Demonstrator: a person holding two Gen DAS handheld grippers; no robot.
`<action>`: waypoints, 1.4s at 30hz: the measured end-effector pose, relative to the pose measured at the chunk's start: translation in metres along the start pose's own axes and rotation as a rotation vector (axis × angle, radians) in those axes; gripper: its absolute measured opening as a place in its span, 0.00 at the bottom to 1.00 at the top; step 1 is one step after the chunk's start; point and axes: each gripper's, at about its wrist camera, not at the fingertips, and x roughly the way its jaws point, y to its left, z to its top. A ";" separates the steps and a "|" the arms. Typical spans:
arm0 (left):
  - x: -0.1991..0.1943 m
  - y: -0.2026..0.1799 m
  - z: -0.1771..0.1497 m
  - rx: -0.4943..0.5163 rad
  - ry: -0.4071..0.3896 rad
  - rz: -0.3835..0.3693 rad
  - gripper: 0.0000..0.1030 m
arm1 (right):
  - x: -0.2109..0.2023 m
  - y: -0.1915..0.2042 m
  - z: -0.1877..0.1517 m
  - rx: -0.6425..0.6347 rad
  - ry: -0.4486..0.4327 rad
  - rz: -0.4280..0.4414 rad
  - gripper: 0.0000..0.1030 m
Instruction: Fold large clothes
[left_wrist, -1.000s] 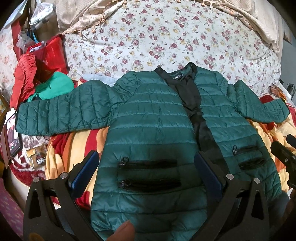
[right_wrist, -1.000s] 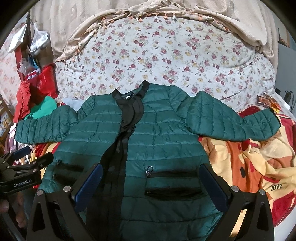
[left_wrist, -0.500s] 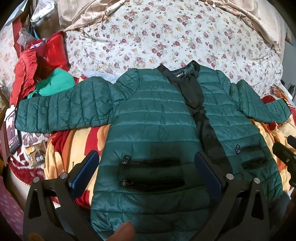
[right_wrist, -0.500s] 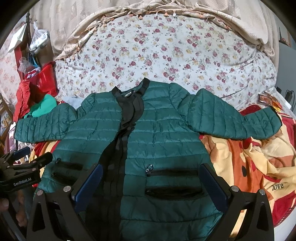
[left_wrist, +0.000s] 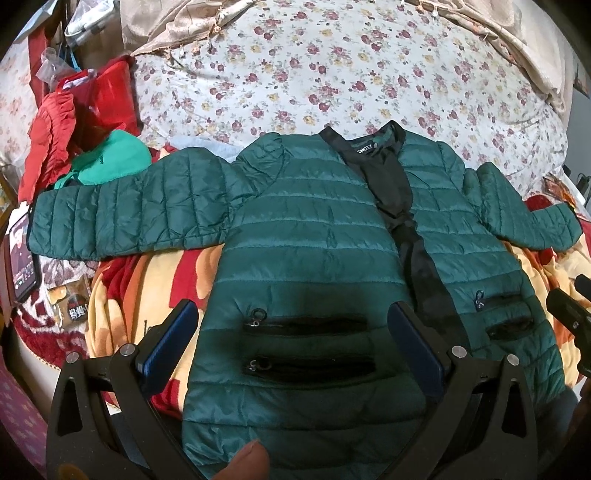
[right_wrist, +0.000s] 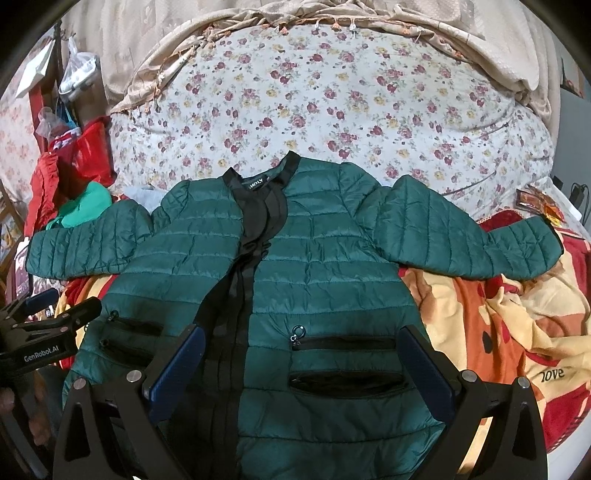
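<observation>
Green quilted jacket (left_wrist: 314, 236) spread flat on bed (right_wrist: 332, 92), sleeves out; left gripper (left_wrist: 291, 332) and right gripper (right_wrist: 299, 354) jaws released, grasping nothing

green quilted jacket (left_wrist: 317, 240) | flat, front up | sleeves spread | unzipped

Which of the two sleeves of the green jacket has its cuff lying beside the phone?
The sleeve stretching toward the red clothes: its cuff ends right beside the phone. The other sleeve ends over the orange blanket.
</observation>
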 end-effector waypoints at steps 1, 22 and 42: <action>0.000 0.001 0.000 -0.001 0.000 0.000 1.00 | 0.000 0.000 0.000 0.002 0.000 0.001 1.00; 0.008 0.051 0.015 -0.063 -0.029 0.078 1.00 | 0.016 -0.020 -0.007 0.035 0.025 -0.012 1.00; 0.117 0.291 0.036 -0.387 0.032 0.474 1.00 | 0.123 -0.038 -0.048 -0.049 0.044 -0.075 1.00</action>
